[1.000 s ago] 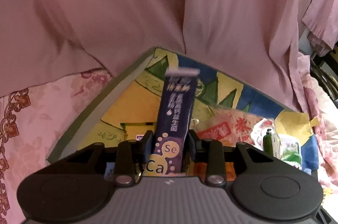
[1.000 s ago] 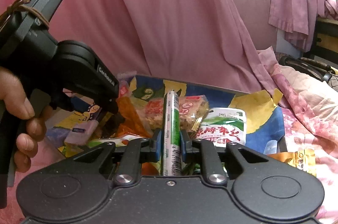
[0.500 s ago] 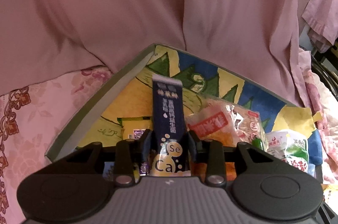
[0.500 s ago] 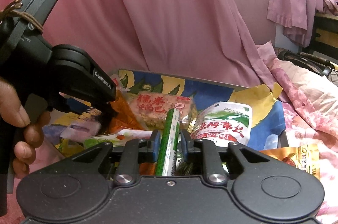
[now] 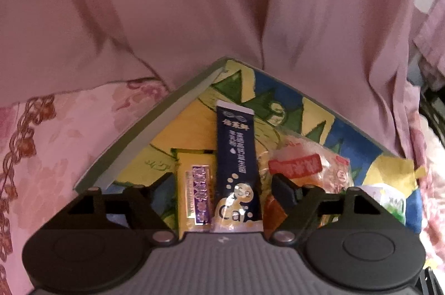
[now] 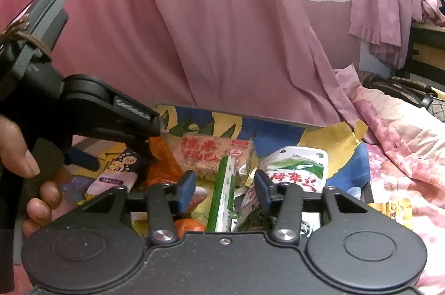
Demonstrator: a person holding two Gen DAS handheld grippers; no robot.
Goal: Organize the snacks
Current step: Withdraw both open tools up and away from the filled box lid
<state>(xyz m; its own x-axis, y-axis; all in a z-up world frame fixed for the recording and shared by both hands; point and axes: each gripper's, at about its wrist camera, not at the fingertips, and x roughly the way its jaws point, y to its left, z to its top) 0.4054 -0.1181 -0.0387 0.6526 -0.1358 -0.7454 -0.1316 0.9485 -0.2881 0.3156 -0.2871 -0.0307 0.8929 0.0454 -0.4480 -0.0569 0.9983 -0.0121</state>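
In the near part of the cartoon-printed box (image 5: 178, 111), as my left wrist camera sees it, my left gripper (image 5: 219, 183) has just been opening, and its jaws now stand wide apart. The navy sachet (image 5: 236, 155) lies flat between them, touched by neither pad, its white-sealed end pointing toward the box's far corner. Just beside it on the left lies a yellow sachet with a purple label (image 5: 194, 194), partly under the navy one's edge. To the right a clear pack of rice crackers with a red label (image 5: 306, 167) rests against the box's right wall, and a green-and-white pouch (image 5: 389, 200) sits near the right corner.

From my right wrist camera, my right gripper (image 6: 224, 190) has also just been opening; its blue pads stand apart, and the green stick sachet (image 6: 222, 197) leans between them, free of both. Behind it lies the rice cracker pack (image 6: 211, 155), and to the right the green-and-white pouch (image 6: 297, 169) stands against the box's right side. An orange fruit (image 6: 190, 226) shows low, under the left jaw. At the left edge my left hand (image 6: 25, 169) holds the other gripper above the navy sachet (image 6: 122, 167).
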